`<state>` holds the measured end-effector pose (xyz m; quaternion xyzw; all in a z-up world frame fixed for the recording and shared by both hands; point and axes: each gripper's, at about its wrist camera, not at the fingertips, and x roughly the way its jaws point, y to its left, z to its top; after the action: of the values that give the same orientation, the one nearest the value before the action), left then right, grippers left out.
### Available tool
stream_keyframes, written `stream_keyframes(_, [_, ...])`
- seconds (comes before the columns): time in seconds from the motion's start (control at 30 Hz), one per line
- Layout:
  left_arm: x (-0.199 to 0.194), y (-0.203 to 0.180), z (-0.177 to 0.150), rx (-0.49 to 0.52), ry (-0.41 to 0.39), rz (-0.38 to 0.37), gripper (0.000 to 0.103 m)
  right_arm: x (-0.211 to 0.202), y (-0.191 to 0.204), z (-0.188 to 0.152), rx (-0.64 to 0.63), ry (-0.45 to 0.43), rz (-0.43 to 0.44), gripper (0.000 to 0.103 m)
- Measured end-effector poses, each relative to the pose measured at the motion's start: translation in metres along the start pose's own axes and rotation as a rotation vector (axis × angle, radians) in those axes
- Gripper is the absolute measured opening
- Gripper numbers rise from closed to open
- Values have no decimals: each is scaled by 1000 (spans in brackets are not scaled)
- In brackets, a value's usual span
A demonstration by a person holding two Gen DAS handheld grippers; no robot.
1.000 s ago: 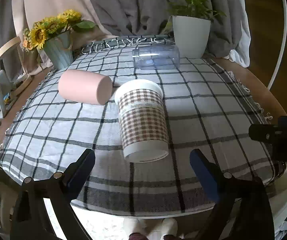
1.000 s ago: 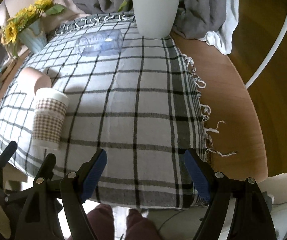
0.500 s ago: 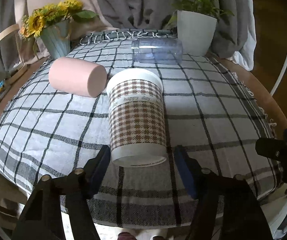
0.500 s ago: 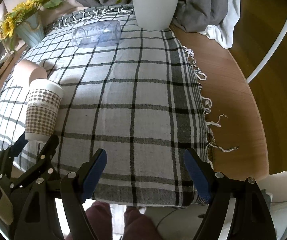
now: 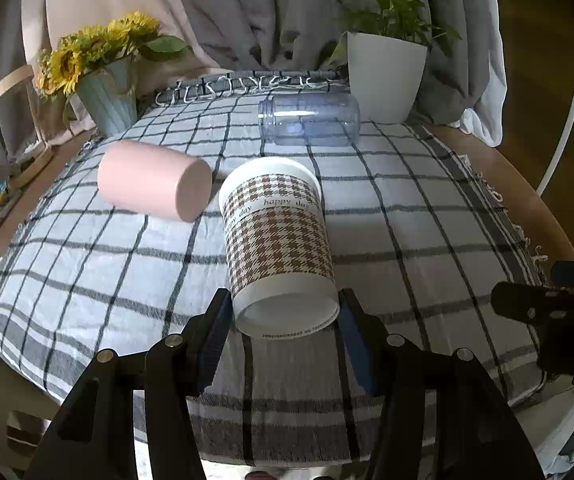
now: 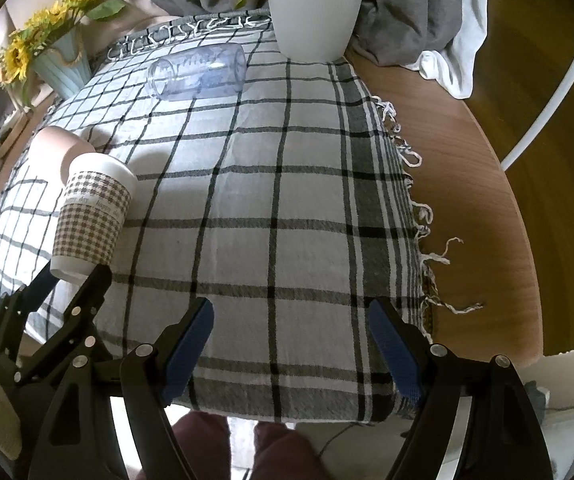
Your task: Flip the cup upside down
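Our left gripper (image 5: 286, 322) has its fingers pressed on both sides of the cup (image 5: 278, 240), near the front edge of the cloth (image 5: 427, 216). Our right gripper (image 6: 291, 348) hangs wide open, holding nothing, over the cloth's near right part.

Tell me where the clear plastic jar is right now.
The clear plastic jar lies on its side at the far end of the checked tablecloth, just left of the white plant pot.
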<state>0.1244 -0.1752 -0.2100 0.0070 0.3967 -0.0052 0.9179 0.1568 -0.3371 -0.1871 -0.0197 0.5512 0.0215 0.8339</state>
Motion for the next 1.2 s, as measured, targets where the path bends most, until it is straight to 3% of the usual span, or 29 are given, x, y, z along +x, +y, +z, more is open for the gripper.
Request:
stream_keyframes(0.33, [-4, 8, 44, -3, -23, -6, 53, -5, 5, 21, 28, -31, 43, 80])
stream_keyframes(0.8, [31, 27, 110, -48, 96, -102, 53, -17, 14, 68, 112, -103, 114, 80])
stream_keyframes(1.13, [48, 25, 118, -33, 165, -94, 53, -18, 13, 90, 144, -125, 121, 80])
stream_keyframes(1.2, [49, 25, 116, -44, 166, -86, 59, -17, 10, 91, 154, -123, 132, 80])
